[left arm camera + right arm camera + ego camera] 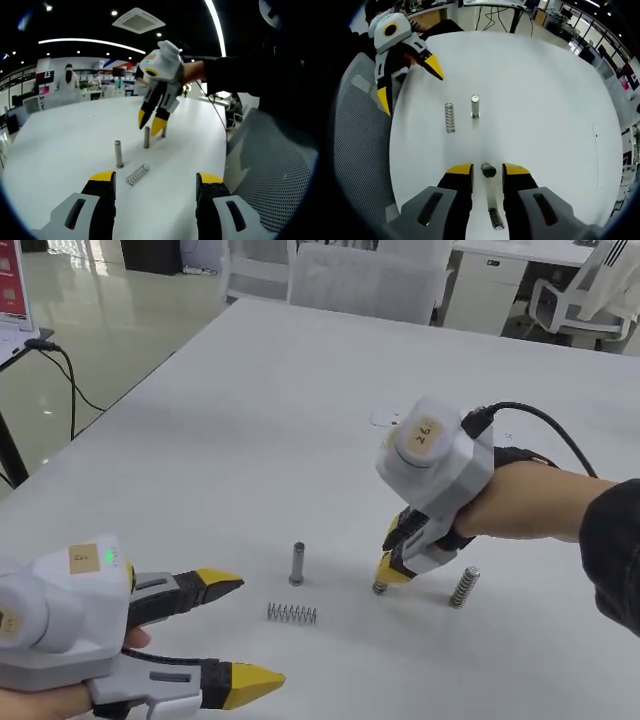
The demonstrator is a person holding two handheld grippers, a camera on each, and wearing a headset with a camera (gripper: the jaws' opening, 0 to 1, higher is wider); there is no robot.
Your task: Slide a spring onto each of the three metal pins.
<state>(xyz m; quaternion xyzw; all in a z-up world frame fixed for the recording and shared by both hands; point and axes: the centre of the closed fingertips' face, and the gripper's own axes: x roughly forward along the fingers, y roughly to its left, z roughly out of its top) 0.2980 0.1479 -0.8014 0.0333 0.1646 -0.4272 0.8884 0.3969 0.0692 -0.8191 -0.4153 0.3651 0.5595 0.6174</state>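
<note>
One loose spring (pixel 291 613) lies flat beside a bare upright pin (pixel 297 563).

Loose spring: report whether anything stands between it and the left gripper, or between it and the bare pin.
Nothing visible does. The loose spring lies on bare table just ahead of the open left gripper, and the bare pin stands just beyond it, apart. The right gripper is off to the side.
</note>
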